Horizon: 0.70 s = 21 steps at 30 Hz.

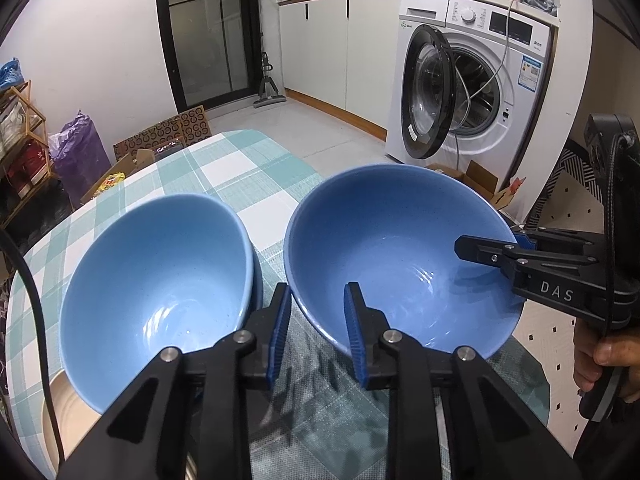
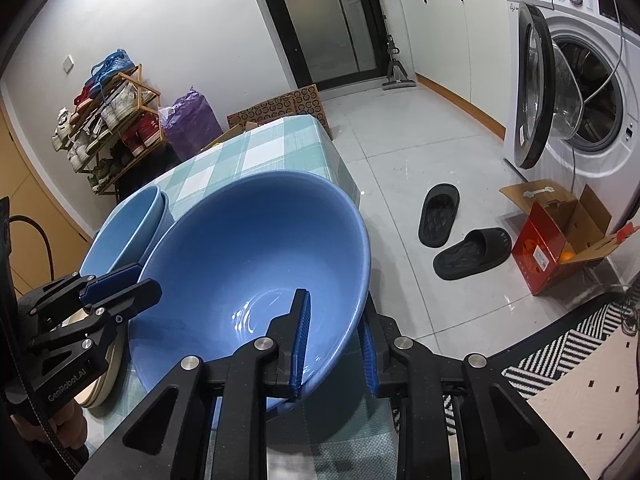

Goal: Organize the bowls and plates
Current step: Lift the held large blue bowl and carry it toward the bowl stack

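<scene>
Bowls sat on the checked table [image 1: 224,168]: a darker blue bowl [image 1: 400,256] on the right and a stack of lighter blue bowls [image 1: 160,272] on the left, near each other but apart in the left wrist view. A cream plate [image 1: 60,412] lay at the near left, partly under the stack.

The right tongs [image 2: 334,344] straddled the near right rim of the darker bowl [image 2: 256,264], one finger inside the bowl and the other outside the wall. The pads [image 2: 301,340] lay close to the rim, yet whether they pressed it I could not tell. In the left wrist view the same tongs [image 1: 492,250] reached in over the bowl's right rim, the tool marked DAS, with a hand [image 1: 612,364] below it.

The left tongs [image 1: 316,334] stood open, with nothing between the fingers. They hung over the gap between the stack and the darker bowl, the right finger in front of that bowl's near left rim and the left finger beside the stack. In the right wrist view they [image 2: 116,292] lay at the darker bowl's left edge, above the plate [image 2: 108,372], with the stack [image 2: 128,228] behind.

Beyond the table stood a washer [image 1: 472,80] with its door open. Two black slippers [image 2: 460,236] and a red box [image 2: 548,248] lay on the floor on the right.
</scene>
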{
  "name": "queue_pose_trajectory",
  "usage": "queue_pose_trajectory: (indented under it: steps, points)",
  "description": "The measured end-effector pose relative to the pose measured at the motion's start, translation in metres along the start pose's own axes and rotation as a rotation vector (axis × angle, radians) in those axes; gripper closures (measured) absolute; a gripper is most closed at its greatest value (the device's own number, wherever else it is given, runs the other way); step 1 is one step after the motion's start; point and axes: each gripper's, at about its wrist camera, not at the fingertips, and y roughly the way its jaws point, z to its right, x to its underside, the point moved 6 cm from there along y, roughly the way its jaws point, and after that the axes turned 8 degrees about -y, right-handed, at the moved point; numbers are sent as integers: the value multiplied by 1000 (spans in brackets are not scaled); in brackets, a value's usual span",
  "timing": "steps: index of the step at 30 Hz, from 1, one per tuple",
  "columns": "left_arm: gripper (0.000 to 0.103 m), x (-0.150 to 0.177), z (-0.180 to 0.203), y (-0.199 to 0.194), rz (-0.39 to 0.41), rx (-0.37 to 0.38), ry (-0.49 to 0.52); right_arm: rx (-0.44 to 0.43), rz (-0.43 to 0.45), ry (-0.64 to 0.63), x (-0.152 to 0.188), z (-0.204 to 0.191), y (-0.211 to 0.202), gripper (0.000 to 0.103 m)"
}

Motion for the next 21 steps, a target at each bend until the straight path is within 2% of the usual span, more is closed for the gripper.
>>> queue_pose_trajectory:
  steps: [21]
  points:
    - [78, -6, -4, -22, 62, 6, 7, 26, 62, -33, -11, -8, -28, 80]
